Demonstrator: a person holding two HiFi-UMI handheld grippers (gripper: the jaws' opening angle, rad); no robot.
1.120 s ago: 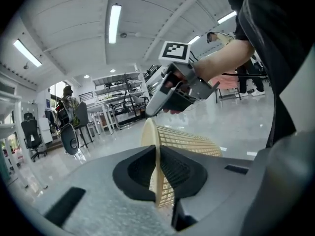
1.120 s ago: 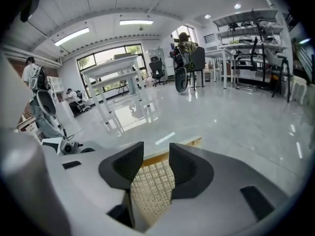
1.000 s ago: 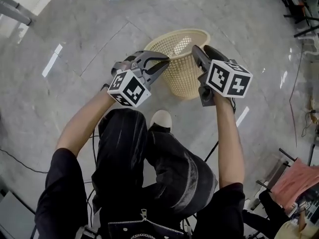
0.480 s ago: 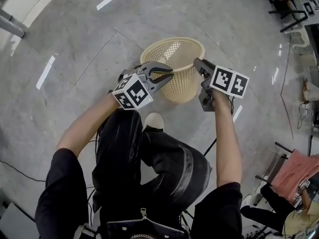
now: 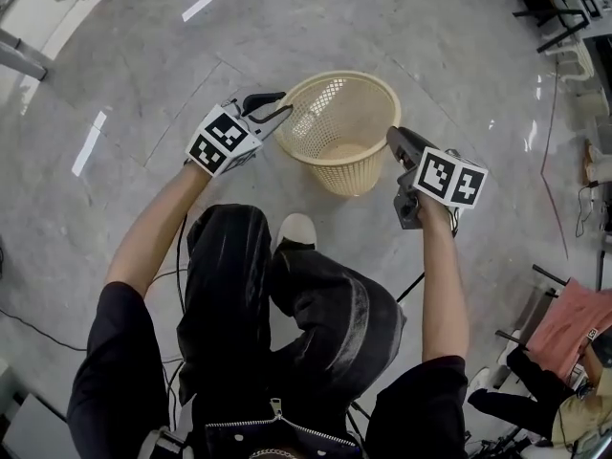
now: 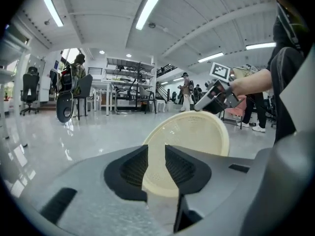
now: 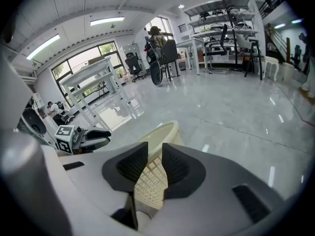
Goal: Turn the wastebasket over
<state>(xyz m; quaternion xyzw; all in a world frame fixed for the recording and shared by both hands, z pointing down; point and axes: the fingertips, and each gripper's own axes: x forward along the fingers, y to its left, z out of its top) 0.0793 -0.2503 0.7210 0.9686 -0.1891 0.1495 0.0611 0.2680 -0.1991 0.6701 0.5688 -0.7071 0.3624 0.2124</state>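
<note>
A cream lattice wastebasket [image 5: 340, 113] stands upright on the grey floor, mouth up. My left gripper [image 5: 277, 107] is beside its left rim with the jaws opening. In the left gripper view the basket [image 6: 199, 134] shows through the gap of that gripper [image 6: 156, 152], past the tips, with nothing pressed. My right gripper [image 5: 392, 138] is at the basket's right wall, jaws closing. In the right gripper view the lattice wall [image 7: 150, 178] fills the narrow gap of that gripper [image 7: 155, 150]; the pads do not visibly press it.
The person's legs and a white shoe [image 5: 296, 229] are just in front of the basket. Cables [image 5: 29, 316] trail on the floor at the left. A chair with red cloth [image 5: 572, 340] stands at the right. Desks and office chairs [image 6: 69, 95] stand far off.
Both grippers were together at the basket's near side; now the left has swung out to the left rim and the right has moved off to the right. The basket now stands upright.
</note>
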